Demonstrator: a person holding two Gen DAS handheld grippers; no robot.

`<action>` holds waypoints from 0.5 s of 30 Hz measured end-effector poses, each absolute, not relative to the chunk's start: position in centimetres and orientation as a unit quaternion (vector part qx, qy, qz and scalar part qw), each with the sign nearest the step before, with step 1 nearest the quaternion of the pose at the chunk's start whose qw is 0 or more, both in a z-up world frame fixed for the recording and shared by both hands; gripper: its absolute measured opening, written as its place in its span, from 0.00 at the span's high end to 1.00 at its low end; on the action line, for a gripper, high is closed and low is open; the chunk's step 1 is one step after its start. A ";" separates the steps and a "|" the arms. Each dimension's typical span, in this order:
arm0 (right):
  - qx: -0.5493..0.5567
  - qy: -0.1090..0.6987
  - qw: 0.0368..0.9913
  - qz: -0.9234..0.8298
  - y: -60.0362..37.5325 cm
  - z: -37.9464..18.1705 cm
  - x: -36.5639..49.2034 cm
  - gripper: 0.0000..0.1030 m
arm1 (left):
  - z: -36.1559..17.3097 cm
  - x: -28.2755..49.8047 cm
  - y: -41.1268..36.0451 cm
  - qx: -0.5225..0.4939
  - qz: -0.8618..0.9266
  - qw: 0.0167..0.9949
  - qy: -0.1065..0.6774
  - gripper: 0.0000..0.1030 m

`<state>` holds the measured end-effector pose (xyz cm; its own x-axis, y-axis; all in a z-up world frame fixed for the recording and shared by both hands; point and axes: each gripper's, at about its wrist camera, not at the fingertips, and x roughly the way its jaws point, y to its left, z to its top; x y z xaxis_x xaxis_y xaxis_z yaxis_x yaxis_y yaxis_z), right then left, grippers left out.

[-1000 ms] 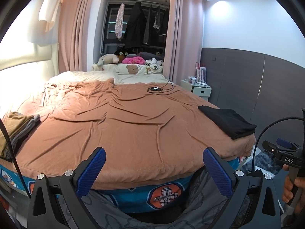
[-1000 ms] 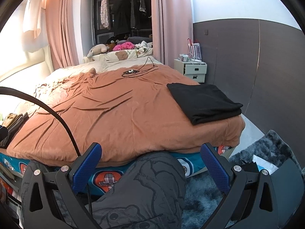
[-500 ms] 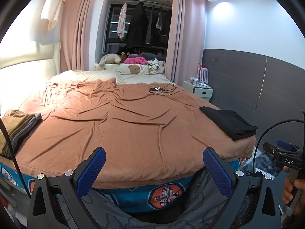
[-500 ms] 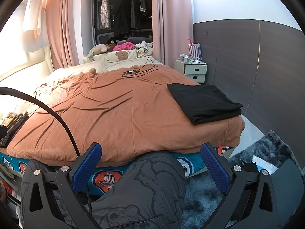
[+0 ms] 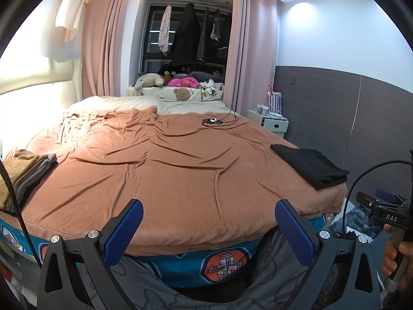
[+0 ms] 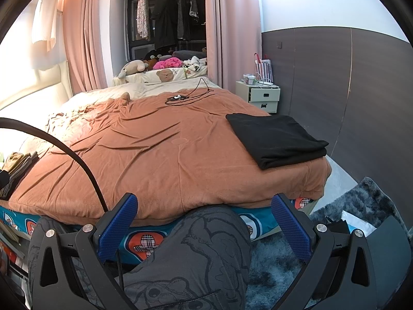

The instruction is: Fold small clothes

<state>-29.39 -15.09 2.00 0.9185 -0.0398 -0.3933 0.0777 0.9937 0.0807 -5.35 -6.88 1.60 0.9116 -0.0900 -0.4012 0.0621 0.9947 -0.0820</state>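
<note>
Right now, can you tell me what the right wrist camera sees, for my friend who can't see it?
The right gripper is open and holding nothing, hanging in front of a bed with a wrinkled brown blanket. A folded black garment lies at the bed's right edge, a stack of folded clothes at its left edge, and a white nightstand stands beyond.

Both wrist views face the bed (image 5: 196, 180) from its foot.

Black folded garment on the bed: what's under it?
The black folded garment lies directly on the brown blanket, near the bed's right corner. Anything tucked beneath it is hidden.
</note>
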 end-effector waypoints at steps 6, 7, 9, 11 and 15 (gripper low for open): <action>0.046 0.199 0.979 -0.030 -15.2 2.0 -29.3 0.00 | 1.6 -5.4 -6.9 -0.033 -0.039 0.977 0.207 0.00; 0.046 0.199 0.979 -0.029 -15.2 2.0 -29.3 0.00 | 1.6 -5.4 -6.9 -0.033 -0.039 0.977 0.207 0.00; 0.046 0.199 0.979 -0.029 -15.3 2.0 -29.3 0.00 | 1.6 -5.4 -6.9 -0.034 -0.040 0.977 0.207 0.00; 0.046 0.199 0.978 -0.029 -15.3 2.0 -29.3 0.00 | 1.6 -5.5 -6.9 -0.034 -0.039 0.977 0.206 0.00; 0.046 0.199 0.978 -0.029 -15.4 1.9 -29.3 0.00 | 1.7 -5.8 -7.0 -0.030 -0.038 0.978 0.202 0.00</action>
<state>-29.33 -15.41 1.93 0.9189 -0.0379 -0.3927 0.0742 0.9942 0.0778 -5.82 -6.96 1.74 0.9156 -0.0865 -0.3927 0.0619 0.9953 -0.0748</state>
